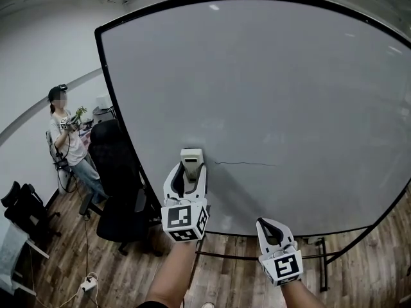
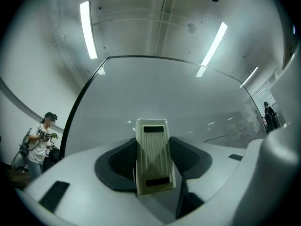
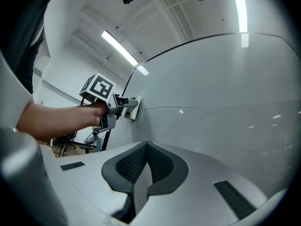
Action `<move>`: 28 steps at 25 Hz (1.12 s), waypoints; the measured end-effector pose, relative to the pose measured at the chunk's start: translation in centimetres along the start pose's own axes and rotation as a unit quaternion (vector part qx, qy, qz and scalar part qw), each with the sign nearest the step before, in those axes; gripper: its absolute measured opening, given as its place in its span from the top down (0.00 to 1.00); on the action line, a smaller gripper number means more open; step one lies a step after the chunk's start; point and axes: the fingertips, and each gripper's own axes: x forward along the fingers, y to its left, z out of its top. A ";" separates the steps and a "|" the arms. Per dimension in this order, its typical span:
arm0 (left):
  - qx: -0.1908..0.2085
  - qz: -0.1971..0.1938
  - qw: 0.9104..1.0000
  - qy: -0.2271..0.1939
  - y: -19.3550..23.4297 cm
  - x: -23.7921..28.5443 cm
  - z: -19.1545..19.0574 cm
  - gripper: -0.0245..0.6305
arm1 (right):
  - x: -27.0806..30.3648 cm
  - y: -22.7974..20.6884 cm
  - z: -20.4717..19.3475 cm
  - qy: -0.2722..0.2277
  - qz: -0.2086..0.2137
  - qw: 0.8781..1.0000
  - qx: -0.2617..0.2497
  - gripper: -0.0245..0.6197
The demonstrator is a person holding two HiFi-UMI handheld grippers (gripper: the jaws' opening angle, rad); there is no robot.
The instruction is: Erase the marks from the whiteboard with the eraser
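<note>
A large whiteboard (image 1: 270, 95) on a stand fills the head view. A thin dark line (image 1: 245, 164) runs across its lower middle. My left gripper (image 1: 190, 172) is shut on a cream eraser (image 1: 191, 160), which is pressed to the board just left of the line's left end. In the left gripper view the eraser (image 2: 153, 157) sits clamped between the dark pads, and the line (image 2: 221, 137) shows to the right. My right gripper (image 1: 273, 226) hangs lower right, off the board, jaws shut on nothing (image 3: 146, 171). From the right gripper view the eraser (image 3: 132, 107) and the line (image 3: 169, 108) are both visible.
A black office chair (image 1: 119, 172) stands left of the board. A person (image 1: 67, 140) sits further left holding something. The board's stand legs (image 1: 321, 246) rest on the wood floor. A power strip (image 1: 88, 282) lies on the floor at lower left.
</note>
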 end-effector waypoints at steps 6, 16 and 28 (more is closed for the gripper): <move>0.006 0.011 1.000 -0.013 -0.8 0.3 -0.2 0.59 | 0.0 -0.6 -0.4 -0.003 0.001 1.000 -0.004 0.93; -0.005 0.023 0.999 -0.025 -0.9 0.7 -0.3 0.59 | 0.9 -0.9 -0.8 -0.009 -0.011 1.000 0.017 0.93; -0.003 0.017 1.000 -0.024 -2.8 1.1 -0.7 0.59 | 1.3 -2.3 -0.1 -0.022 -0.020 0.999 0.031 0.93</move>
